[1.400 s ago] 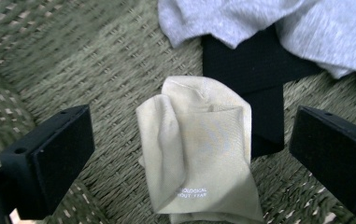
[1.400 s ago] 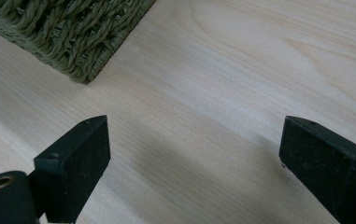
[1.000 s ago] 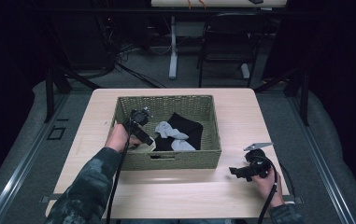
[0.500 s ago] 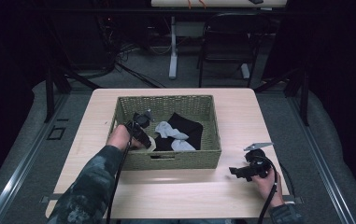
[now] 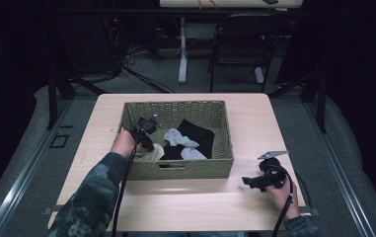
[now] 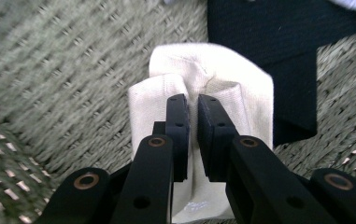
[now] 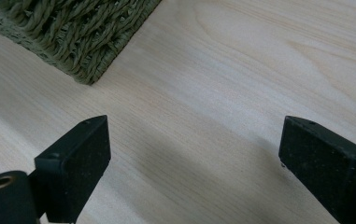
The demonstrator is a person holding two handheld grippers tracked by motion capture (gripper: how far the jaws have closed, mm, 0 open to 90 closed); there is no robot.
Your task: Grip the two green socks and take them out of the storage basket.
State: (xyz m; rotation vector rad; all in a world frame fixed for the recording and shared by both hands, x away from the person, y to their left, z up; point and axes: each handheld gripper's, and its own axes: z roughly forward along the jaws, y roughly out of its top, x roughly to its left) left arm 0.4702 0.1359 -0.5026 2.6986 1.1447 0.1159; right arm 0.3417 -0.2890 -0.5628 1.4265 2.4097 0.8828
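The left tool [image 6: 192, 100] has just been closing and is now clamped on a fold of the cream sock [image 6: 213, 79], which bunches up between its jaws on the floor of the woven basket [image 6: 59, 70]. A black cloth [image 6: 278, 37] lies just beyond the sock. The right tool [image 7: 192, 154] hovers over the desk [image 7: 241, 60] with its jaws wide apart, the basket's corner ahead to its left.

Basket [image 5: 180, 169] mid-table [image 5: 254, 118], socks [image 5: 179, 138] inside (cloth [image 5: 151, 154] at its left), right tool [image 5: 247, 181] outside, right.
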